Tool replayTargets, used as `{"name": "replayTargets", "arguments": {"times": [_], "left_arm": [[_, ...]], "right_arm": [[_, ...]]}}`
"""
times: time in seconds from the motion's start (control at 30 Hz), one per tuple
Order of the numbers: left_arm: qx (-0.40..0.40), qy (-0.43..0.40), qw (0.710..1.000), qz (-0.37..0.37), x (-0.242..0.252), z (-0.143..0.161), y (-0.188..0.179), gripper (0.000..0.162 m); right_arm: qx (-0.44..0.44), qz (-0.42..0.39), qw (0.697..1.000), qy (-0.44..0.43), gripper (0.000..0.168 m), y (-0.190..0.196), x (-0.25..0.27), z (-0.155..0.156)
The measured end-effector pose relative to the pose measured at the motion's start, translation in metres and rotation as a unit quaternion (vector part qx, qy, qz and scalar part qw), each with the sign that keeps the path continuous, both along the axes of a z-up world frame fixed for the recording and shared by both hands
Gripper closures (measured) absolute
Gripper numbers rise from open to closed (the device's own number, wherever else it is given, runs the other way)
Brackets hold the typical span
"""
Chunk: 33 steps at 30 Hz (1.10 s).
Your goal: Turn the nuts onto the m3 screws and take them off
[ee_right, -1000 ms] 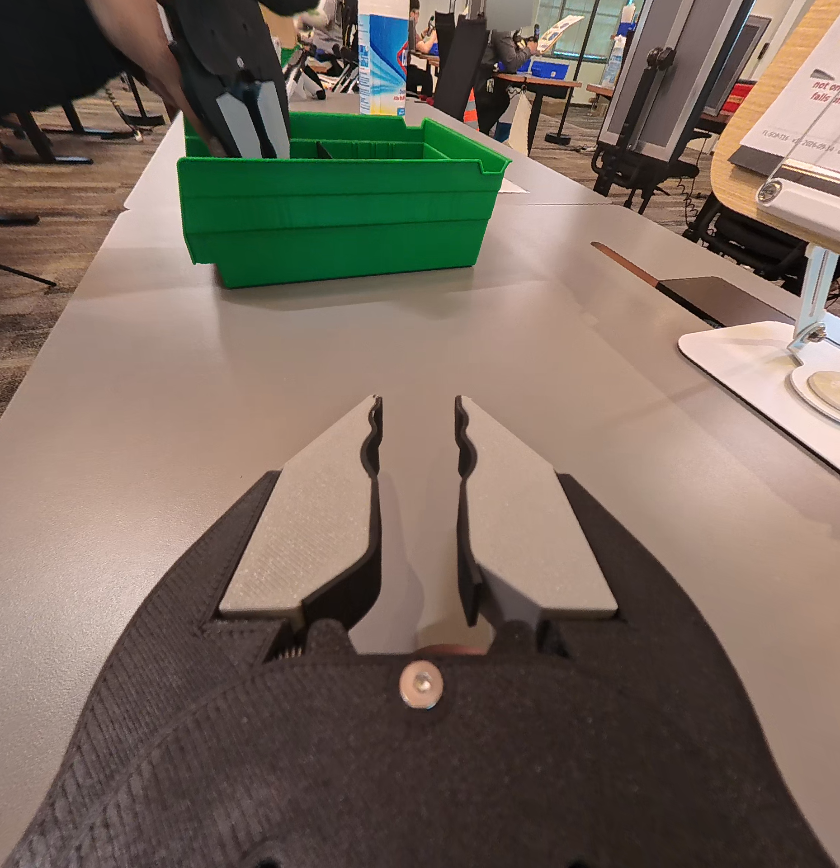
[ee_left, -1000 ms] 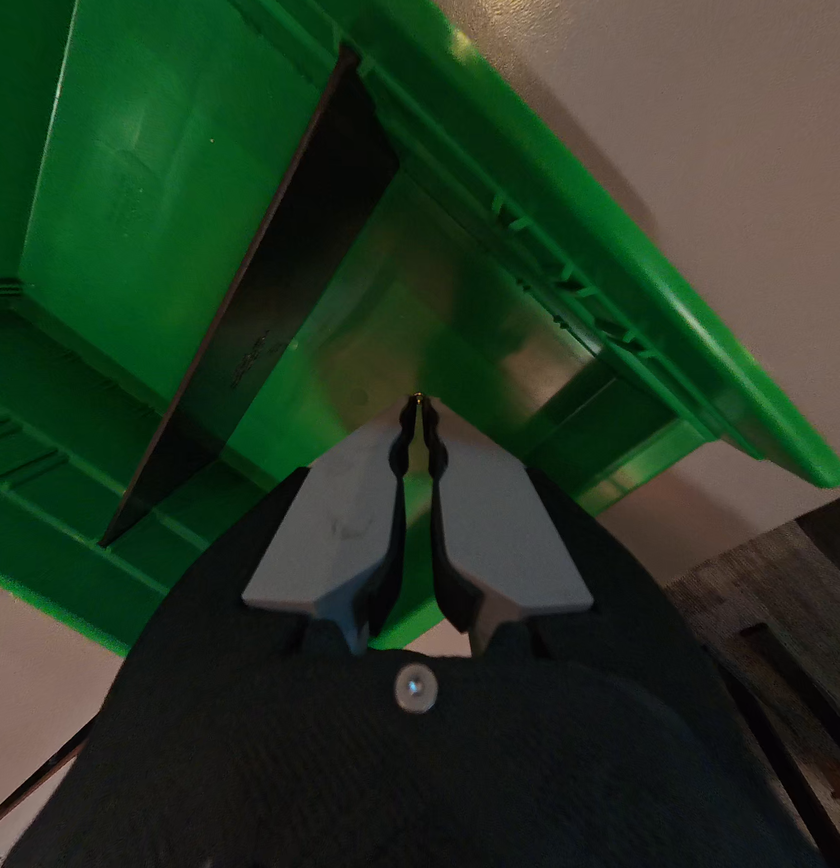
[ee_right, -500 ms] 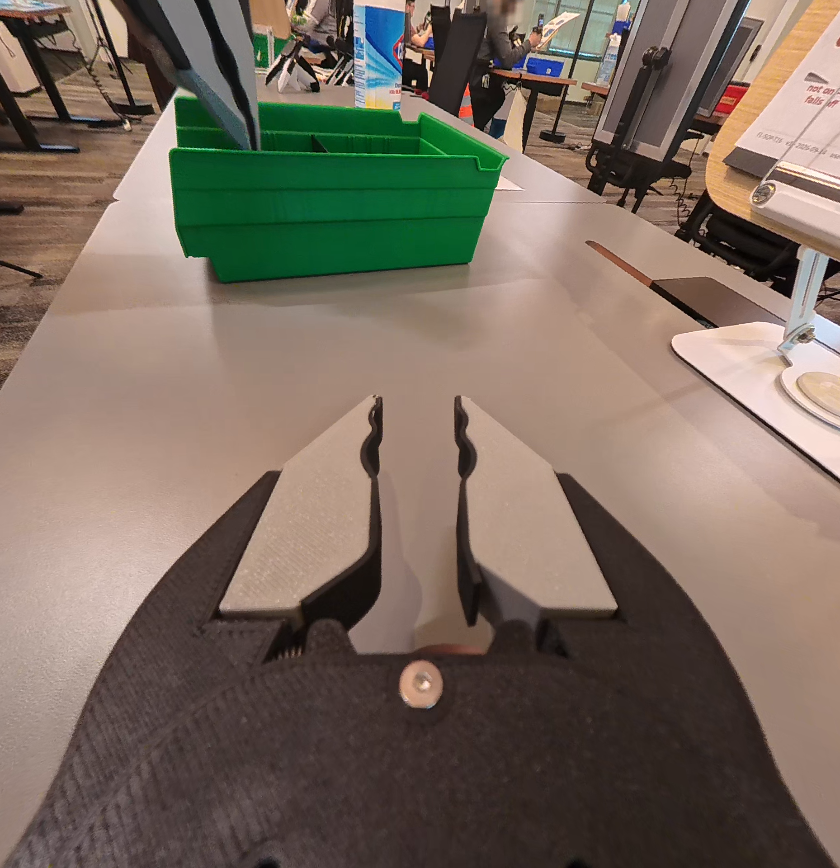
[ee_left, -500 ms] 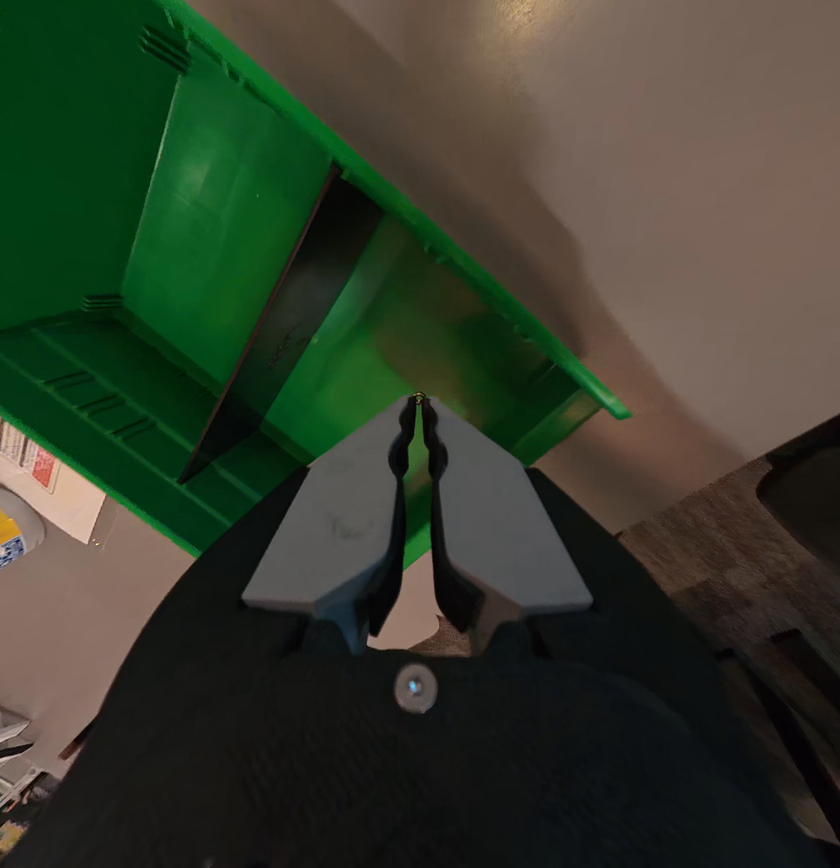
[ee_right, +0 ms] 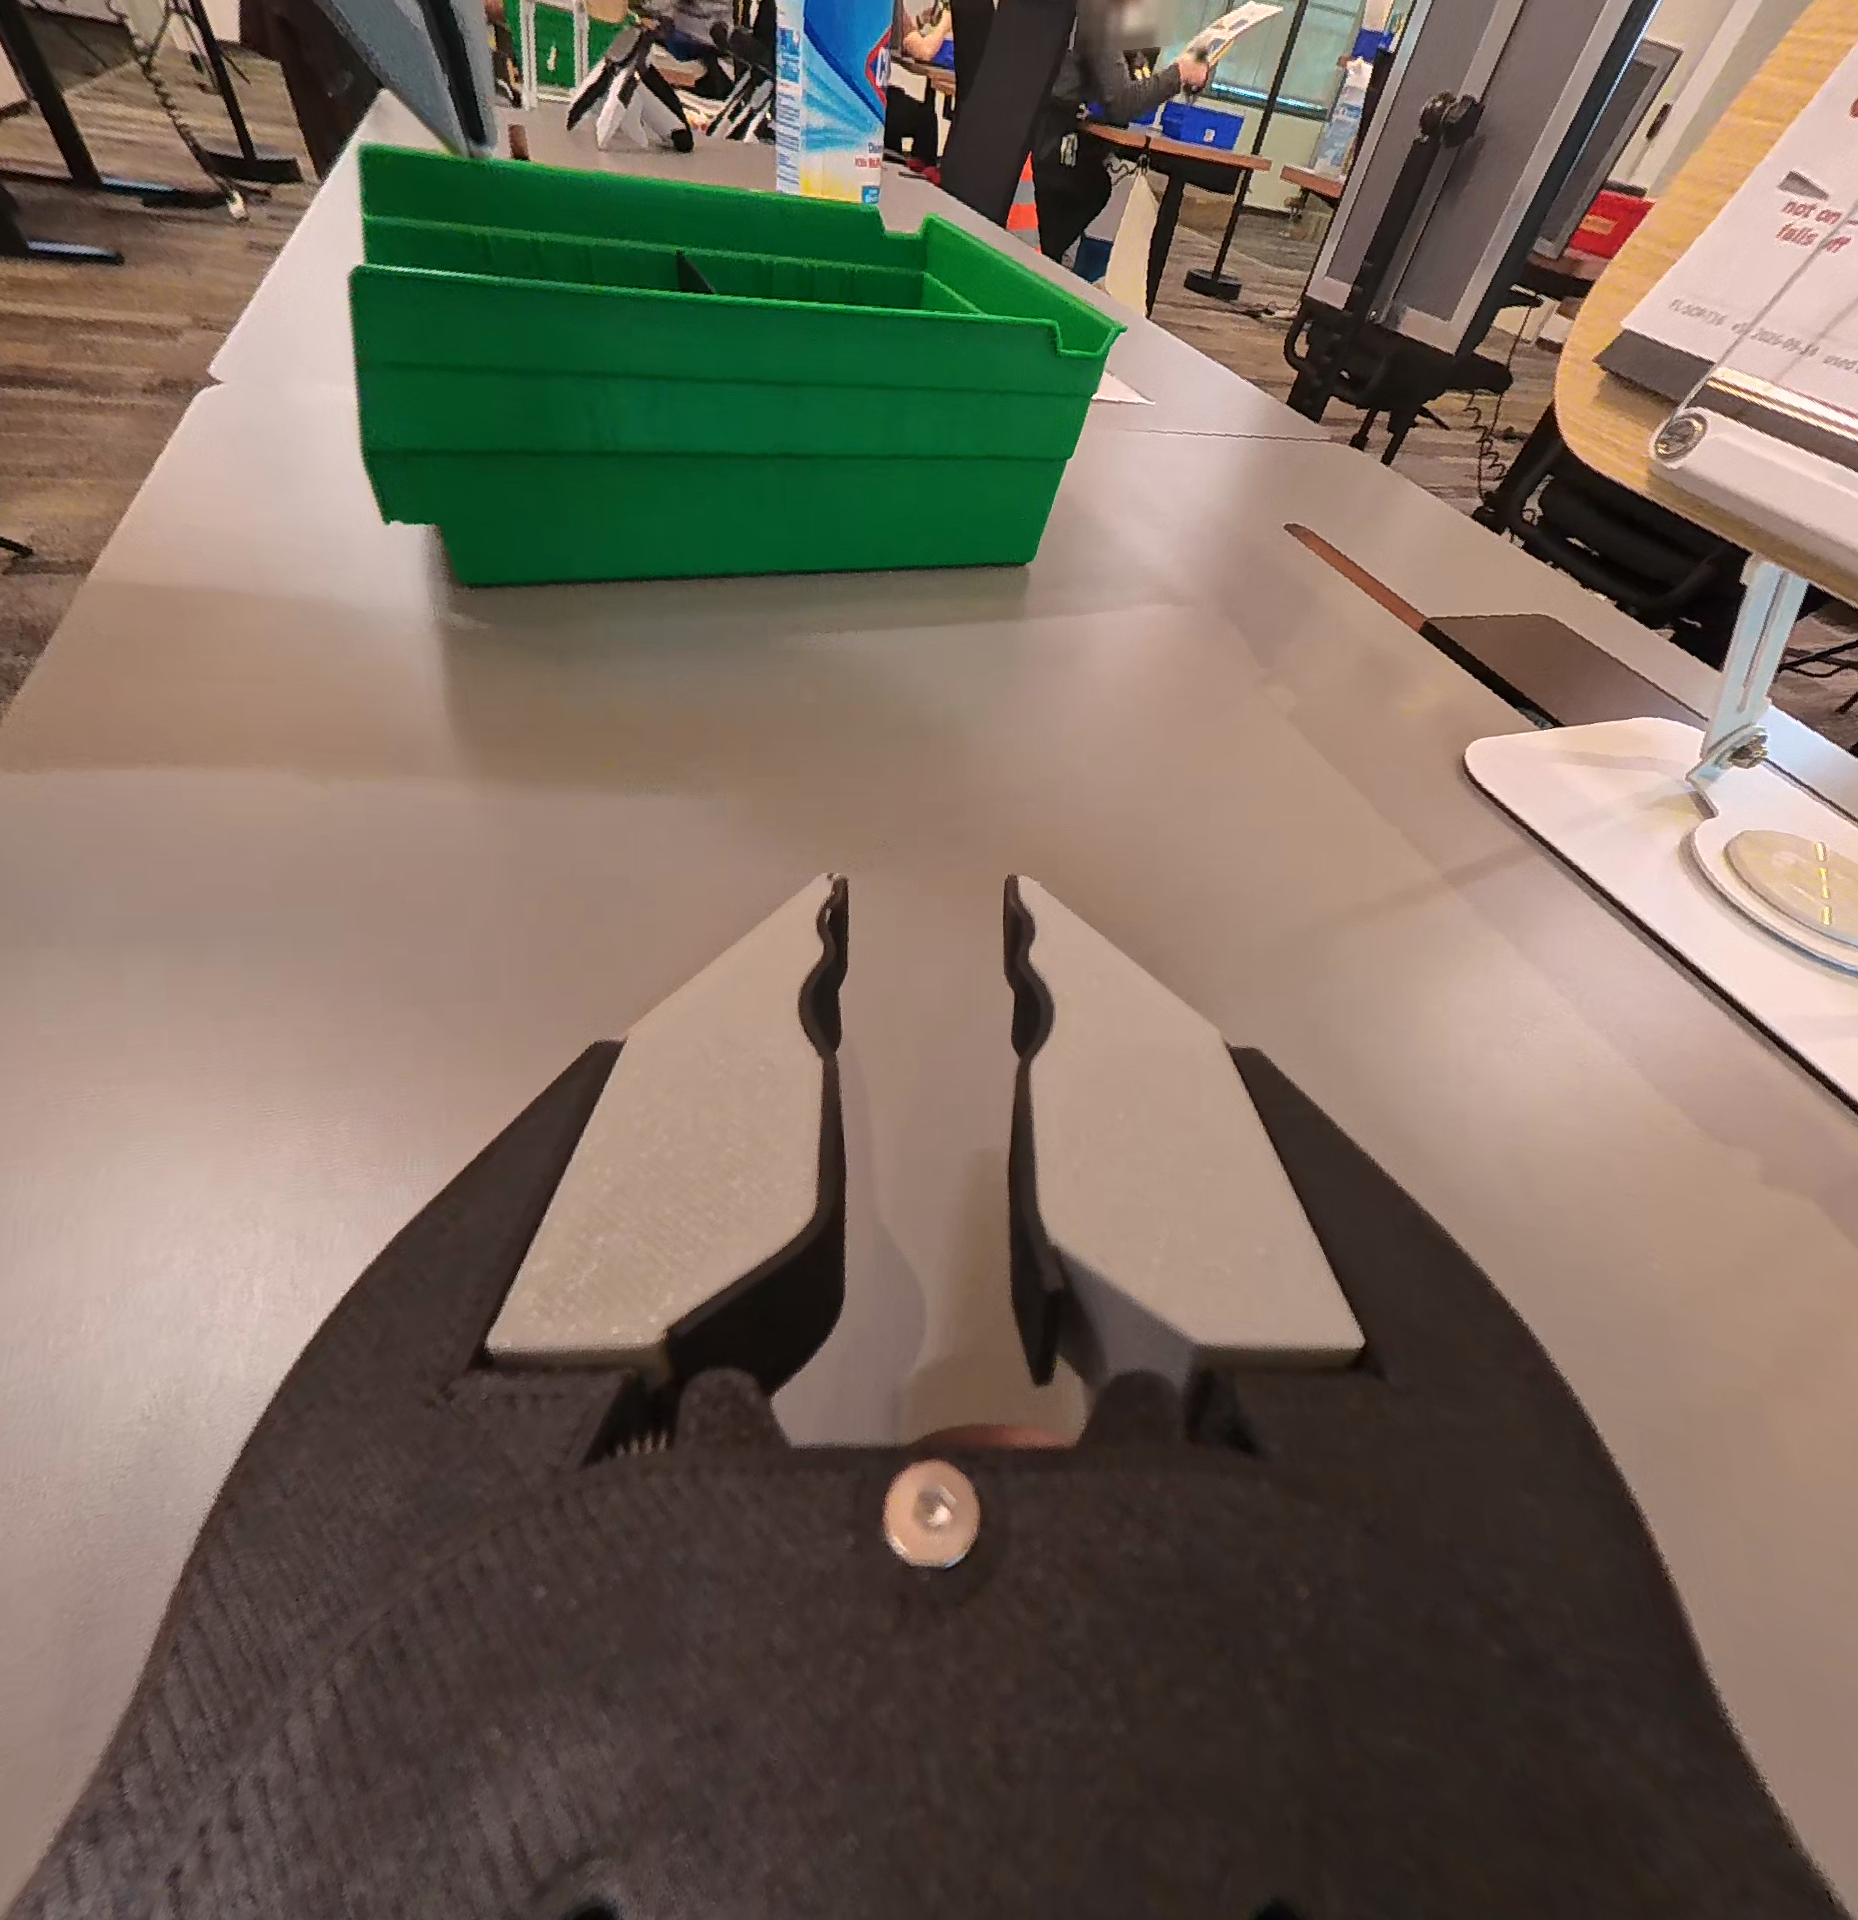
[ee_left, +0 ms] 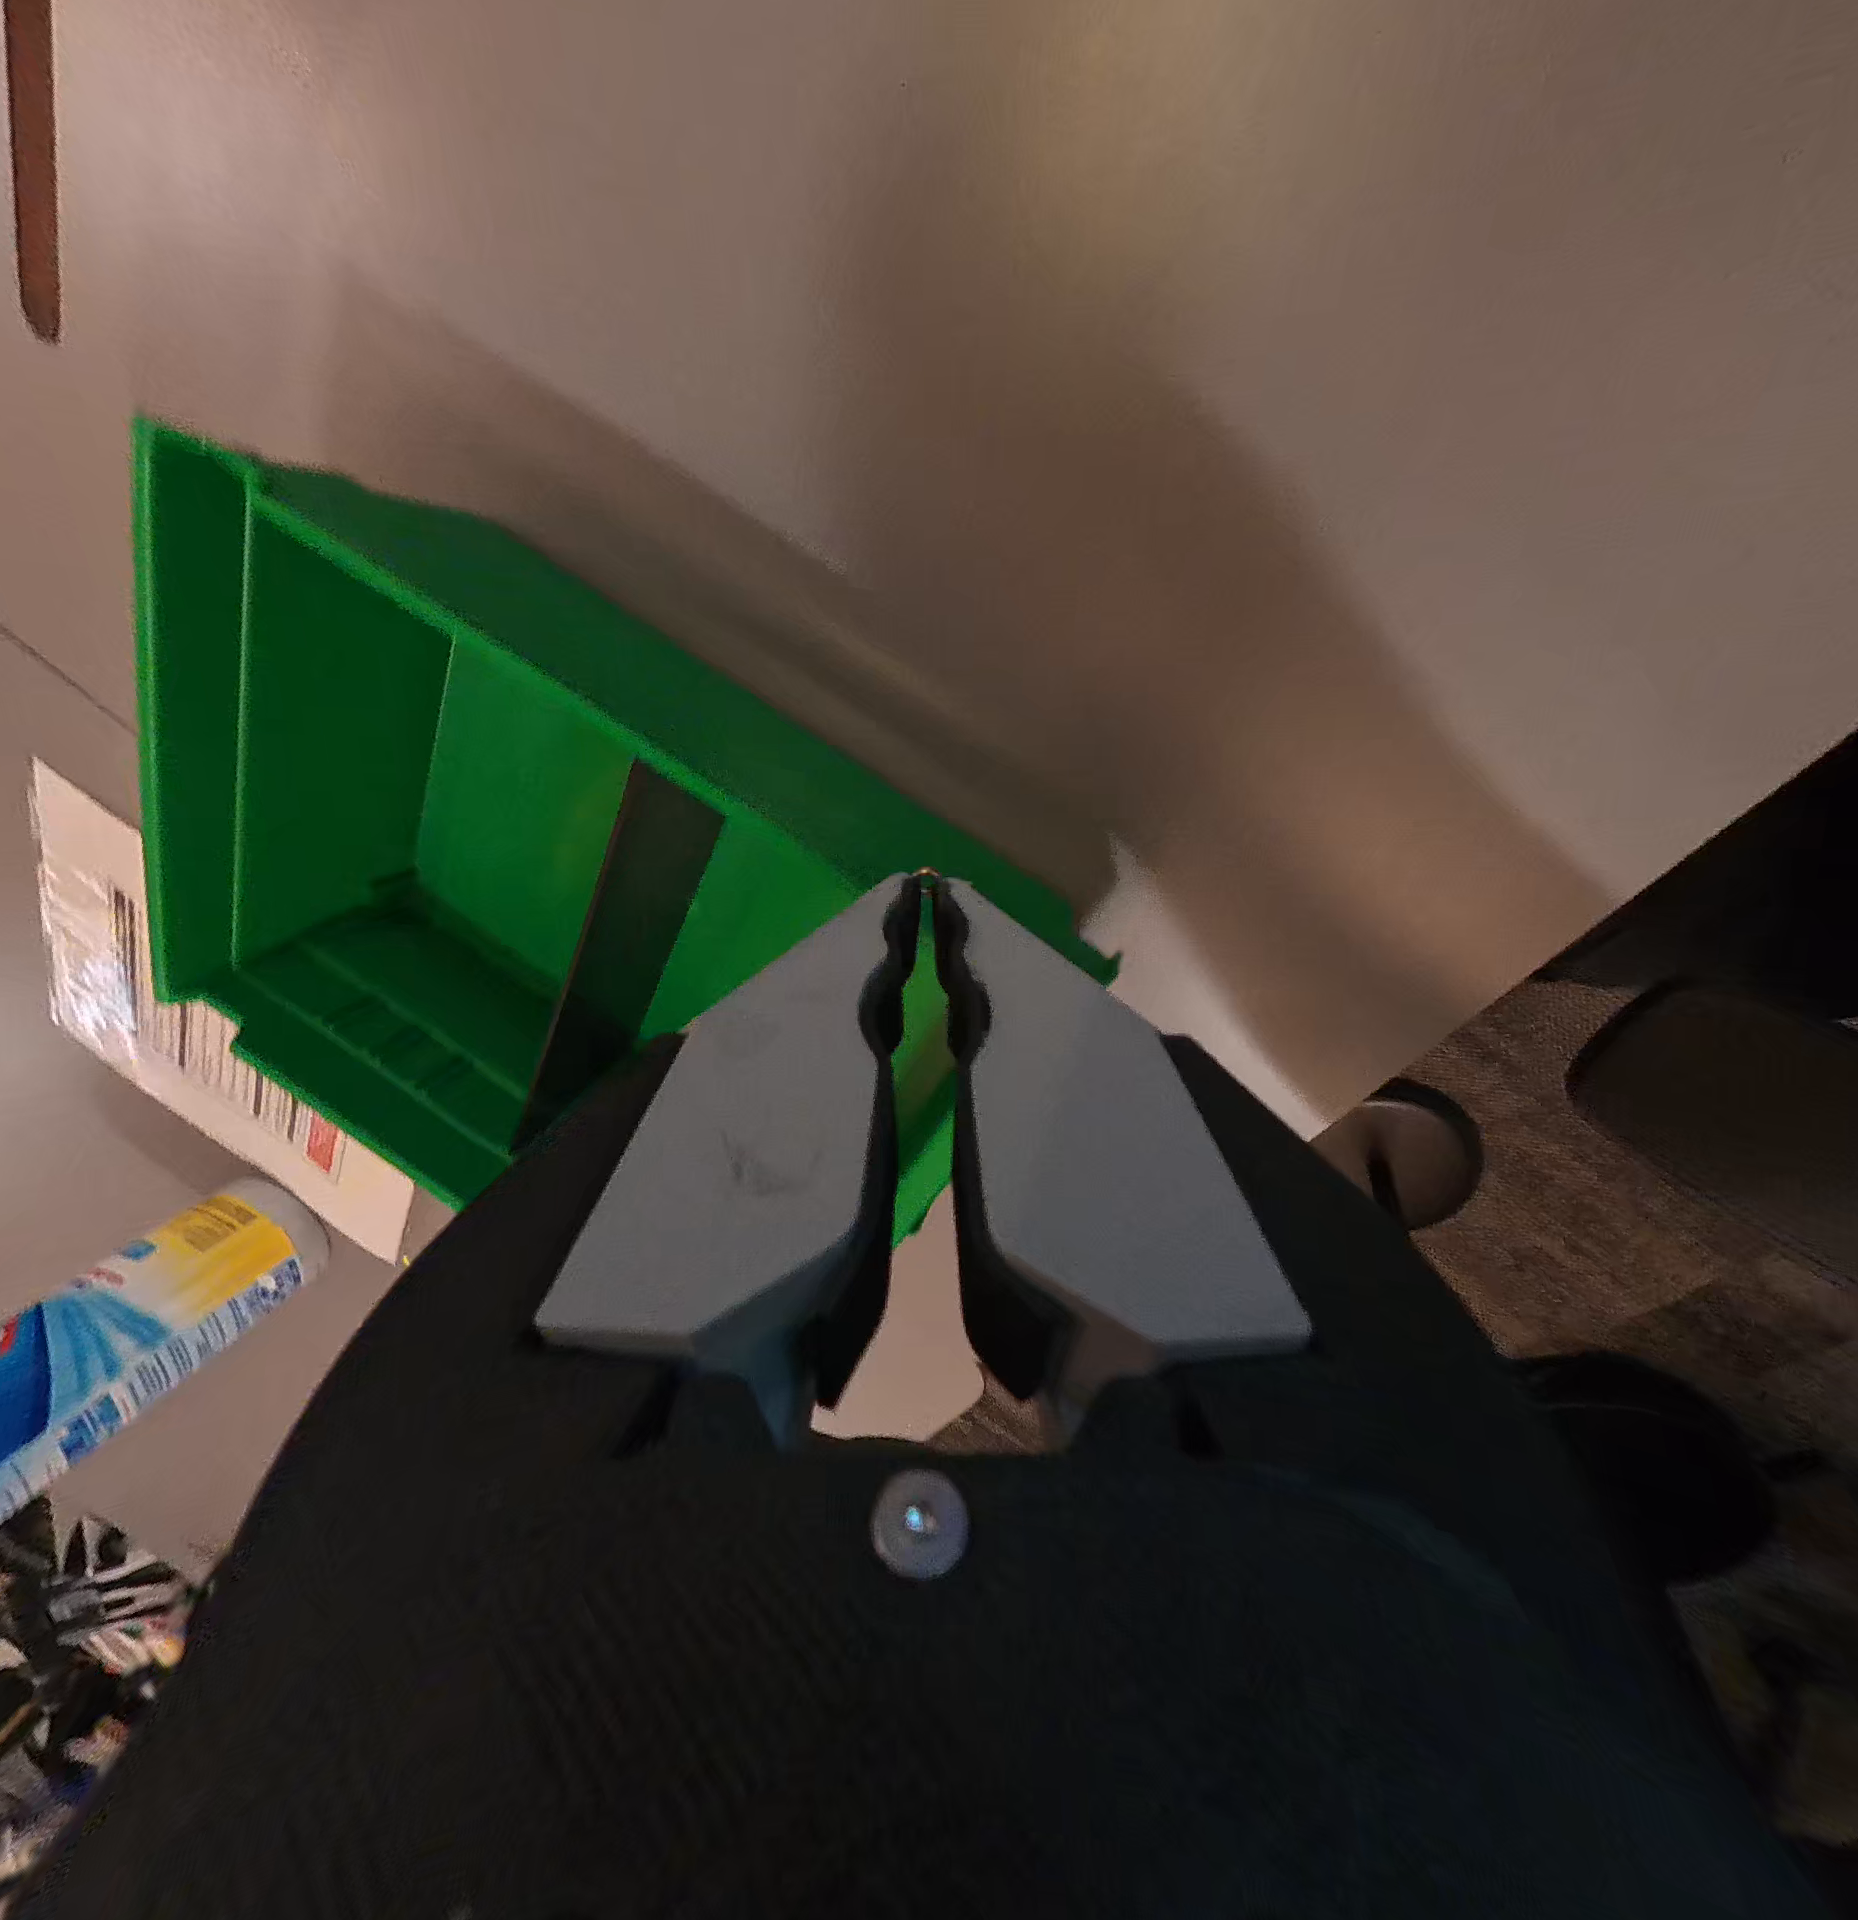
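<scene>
My left gripper [ee_left: 925, 883] is shut, pinching a tiny metal part [ee_left: 925, 875] at its very tips; I cannot tell whether it is a nut or a screw. It hangs high over the near corner of the green bin [ee_left: 333, 748], which has a black divider [ee_left: 624, 935]. In the right wrist view the left gripper [ee_right: 426, 62] shows above the far left corner of the bin [ee_right: 717, 416]. My right gripper [ee_right: 925, 904] is open and empty, low over the grey table [ee_right: 281, 935], well short of the bin.
A blue and yellow canister [ee_left: 135, 1340] and a labelled paper sheet [ee_left: 94, 935] lie beyond the bin. A white stand base [ee_right: 1631, 862] and a dark slot [ee_right: 1527, 665] are on the right. The table edge and carpet floor [ee_left: 1631, 1195] show on the left gripper's right. Spacing between my two grippers at the tips: around 25 centimetres. The white stand base [ee_right: 1631, 862] lies around 30 centimetres away from my right fingertips.
My left gripper has risen up out of the bin with the tiny part still in its tips, so the bin looks smaller. My right gripper stays open and has barely moved.
</scene>
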<state>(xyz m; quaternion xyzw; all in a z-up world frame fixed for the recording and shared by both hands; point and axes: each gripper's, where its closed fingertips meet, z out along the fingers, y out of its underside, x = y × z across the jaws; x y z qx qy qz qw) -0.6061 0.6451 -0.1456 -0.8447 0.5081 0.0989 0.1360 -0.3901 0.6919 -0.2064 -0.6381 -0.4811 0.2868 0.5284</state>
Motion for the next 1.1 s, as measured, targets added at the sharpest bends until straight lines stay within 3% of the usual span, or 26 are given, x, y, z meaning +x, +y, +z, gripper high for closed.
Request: {"name": "replayTargets", "arguments": {"times": [0.03, 0.17, 0.37, 0.67, 1.1], "left_arm": [[-0.001, -0.002, 1.0, -0.01, 0.01, -0.001, -0.001, 0.161], [-0.018, -0.021, 0.998, -0.057, 0.054, -0.017, -0.007, 0.161], [-0.057, -0.062, 0.991, -0.108, 0.112, -0.066, -0.015, 0.161], [-0.111, -0.09, 0.98, -0.138, 0.16, -0.124, -0.017, 0.161], [-0.106, -0.106, 0.978, -0.143, 0.176, -0.131, -0.016, 0.157]], "right_arm": [[0.001, 0.001, 1.0, -0.002, 0.141, 0.0, 0.0, 0.0], [0.008, 0.006, 1.0, -0.003, 0.142, -0.002, -0.001, 0.001], [0.008, 0.011, 1.0, 0.007, 0.143, -0.004, -0.001, 0.006], [0.01, 0.014, 1.0, 0.013, 0.143, -0.003, 0.0, 0.01], [0.012, 0.013, 1.0, 0.014, 0.143, -0.003, 0.001, 0.011]]}}
